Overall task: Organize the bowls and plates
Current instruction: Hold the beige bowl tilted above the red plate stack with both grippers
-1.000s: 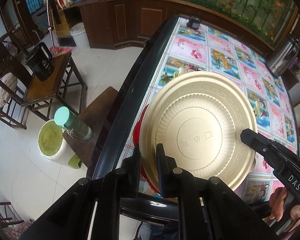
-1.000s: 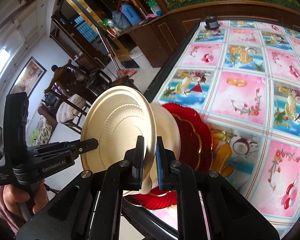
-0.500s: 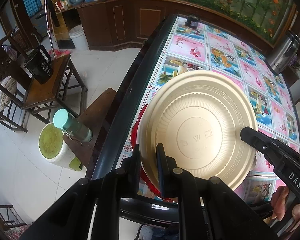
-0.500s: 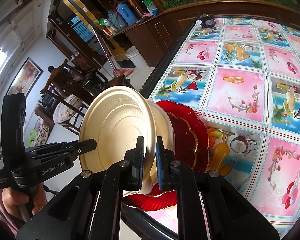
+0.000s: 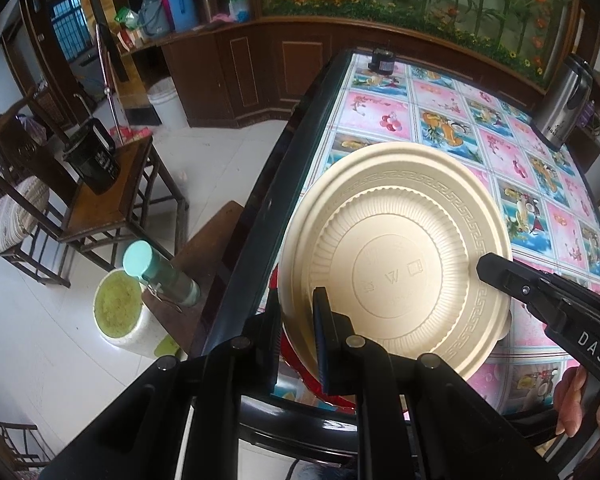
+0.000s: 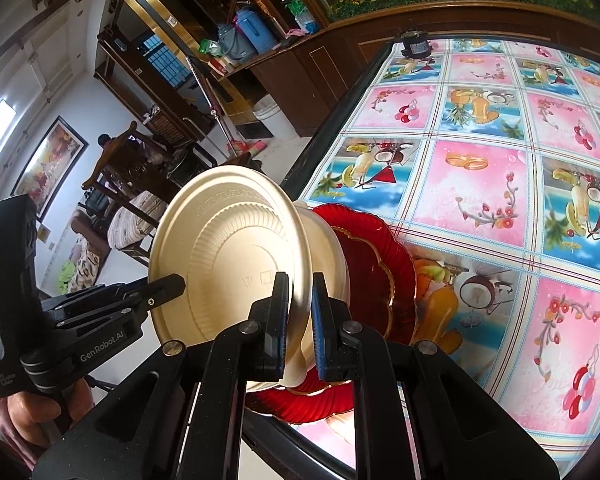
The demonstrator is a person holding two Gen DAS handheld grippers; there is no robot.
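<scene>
Left tongs (image 5: pixel 298 322) tilted slightly; both w/ right tongs (image 6: pixel 300 320) still clamp beige plate (image 5: pixel 396 256) rim.

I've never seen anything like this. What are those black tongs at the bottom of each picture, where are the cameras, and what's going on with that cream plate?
There is no robot here: a person holds a black two-finger clamp in each hand, and a wide-angle camera on each clamp looks along its fingers. One picture comes from the left gripper, the other from the right gripper. Each view also shows the other clamp from the side, with a bit of the person's hand.

Both clamps are shut on the rim of the same cream plate, held tilted with its underside showing, at the edge of a table covered in a bright fruit-print cloth. Behind it is another cream dish, then a red glass plate lying on the cloth.
</scene>
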